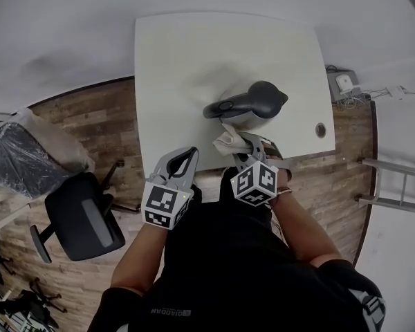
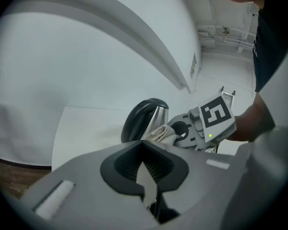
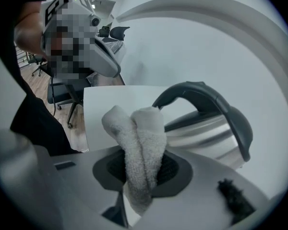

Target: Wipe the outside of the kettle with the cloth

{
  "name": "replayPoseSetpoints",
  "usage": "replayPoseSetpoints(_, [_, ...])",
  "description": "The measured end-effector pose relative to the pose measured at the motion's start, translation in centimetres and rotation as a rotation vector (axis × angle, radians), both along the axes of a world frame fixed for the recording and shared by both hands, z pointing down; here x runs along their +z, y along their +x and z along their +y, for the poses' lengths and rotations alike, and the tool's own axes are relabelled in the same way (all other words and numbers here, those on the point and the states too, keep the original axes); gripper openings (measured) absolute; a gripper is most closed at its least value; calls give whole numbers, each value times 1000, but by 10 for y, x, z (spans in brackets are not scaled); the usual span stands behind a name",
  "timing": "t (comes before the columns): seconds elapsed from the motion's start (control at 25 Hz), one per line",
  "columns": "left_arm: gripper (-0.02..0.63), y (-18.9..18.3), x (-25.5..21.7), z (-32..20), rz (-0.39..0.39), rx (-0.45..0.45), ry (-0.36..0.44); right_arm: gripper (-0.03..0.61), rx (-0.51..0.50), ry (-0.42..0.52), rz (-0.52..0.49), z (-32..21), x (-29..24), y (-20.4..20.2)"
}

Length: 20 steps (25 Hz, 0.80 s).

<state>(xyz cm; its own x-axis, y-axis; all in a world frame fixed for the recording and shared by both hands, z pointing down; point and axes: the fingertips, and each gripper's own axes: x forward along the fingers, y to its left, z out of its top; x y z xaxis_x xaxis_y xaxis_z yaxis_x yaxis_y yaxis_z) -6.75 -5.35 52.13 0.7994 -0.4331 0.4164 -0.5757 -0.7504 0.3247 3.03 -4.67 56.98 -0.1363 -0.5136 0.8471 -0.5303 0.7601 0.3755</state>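
Observation:
A steel kettle (image 1: 252, 109) with a dark handle and lid stands on the white table (image 1: 180, 61), near its front edge. My right gripper (image 1: 243, 144) is shut on a folded whitish cloth (image 1: 227, 141), which bulges out of the jaws just in front of the kettle's near side. In the right gripper view the cloth (image 3: 139, 138) sticks up between the pads, with the kettle (image 3: 216, 128) close behind it on the right. My left gripper (image 1: 191, 152) hovers at the table's front edge, left of the cloth, shut and holding nothing. From the left gripper view, the kettle (image 2: 146, 119) and cloth (image 2: 161, 133) lie straight ahead.
A cable hole (image 1: 321, 129) sits near the table's right edge. On the wooden floor to the left are a black office chair (image 1: 83, 216) and a plastic-covered seat (image 1: 21, 158). A ladder (image 1: 394, 185) lies at the right and a small box with cables (image 1: 344, 83) behind the table.

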Motion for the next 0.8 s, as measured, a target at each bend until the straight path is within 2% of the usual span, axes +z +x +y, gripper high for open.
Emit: replayPoseSetpoints(0.8, [6, -13, 7, 12, -49, -6, -13, 94, -9, -13, 59, -2, 57, -9])
